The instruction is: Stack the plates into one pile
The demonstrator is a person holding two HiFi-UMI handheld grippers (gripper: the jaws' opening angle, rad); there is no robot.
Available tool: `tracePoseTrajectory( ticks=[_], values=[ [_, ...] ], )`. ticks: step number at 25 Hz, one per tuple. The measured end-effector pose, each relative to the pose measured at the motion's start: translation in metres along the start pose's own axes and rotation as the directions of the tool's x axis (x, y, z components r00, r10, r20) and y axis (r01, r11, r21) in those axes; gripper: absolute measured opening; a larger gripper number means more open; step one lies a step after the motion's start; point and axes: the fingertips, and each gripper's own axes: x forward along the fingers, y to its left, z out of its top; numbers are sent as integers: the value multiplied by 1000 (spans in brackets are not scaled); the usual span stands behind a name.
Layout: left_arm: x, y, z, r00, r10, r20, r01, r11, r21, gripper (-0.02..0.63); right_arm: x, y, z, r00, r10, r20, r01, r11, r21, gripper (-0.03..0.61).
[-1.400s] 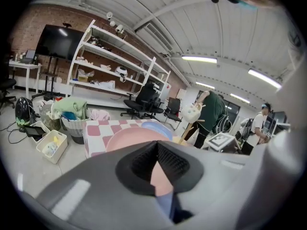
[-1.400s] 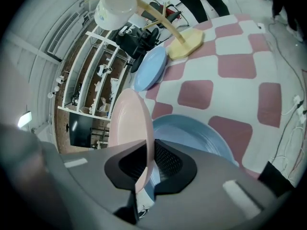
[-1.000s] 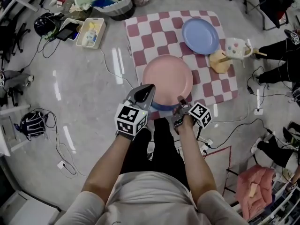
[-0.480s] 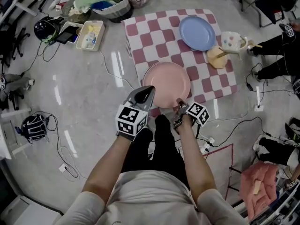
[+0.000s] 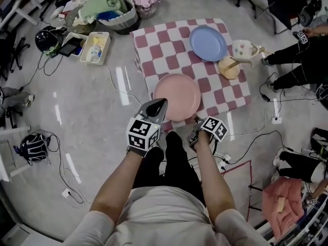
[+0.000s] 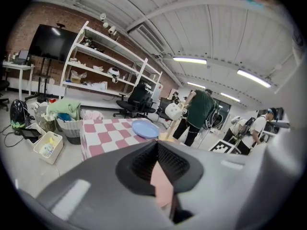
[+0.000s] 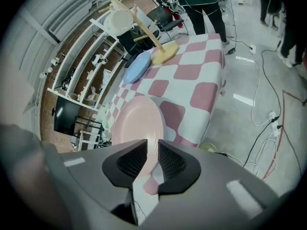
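A large pink plate (image 5: 177, 96) sits over the near end of the red-and-white checkered table (image 5: 159, 50). My left gripper (image 5: 160, 102) is shut on its near-left rim, and a pink sliver (image 6: 160, 181) shows between those jaws. At the near-right rim my right gripper (image 5: 196, 121) is closed on the plate (image 7: 136, 123). Whether the plate rests on the cloth or hangs just above it is unclear. A blue plate (image 5: 208, 43) lies at the far right of the table, also seen as the blue plate (image 7: 135, 67) in the right gripper view.
A wooden stand with a white cup (image 5: 241, 53) is beside the blue plate. A laundry basket (image 5: 115, 6) and a white bin (image 5: 96, 47) sit on the floor at far left. Cables run around the table. People's legs (image 5: 297, 65) are at the right.
The head view has pulled back, so table and plates look smaller. Both grippers stay at the pink plate's near rim. A blue edge seen under that rim a second ago no longer shows.
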Motion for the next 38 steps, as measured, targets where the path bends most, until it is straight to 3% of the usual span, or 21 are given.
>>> tracePoseTrajectory(
  ticks=[6, 9, 19, 38],
  values=[
    [-3, -17, 12, 999, -41, -3, 41, 999, 27, 7, -29, 36, 18, 992, 90, 88, -89, 996, -18, 67],
    [0, -28, 20, 998, -65, -3, 65, 996, 53, 6, -38, 53, 26, 985, 127, 116, -125, 992, -27, 9],
    [42, -35, 42, 995, -102, -23, 104, 990, 91, 6, -24, 94, 79, 953, 240, 185, -245, 970, 0, 9],
    [183, -5, 60, 988, -75, -136, 83, 995, 56, 6, 80, 92, 220, 931, 234, 282, -301, 927, 224, 9]
  ],
)
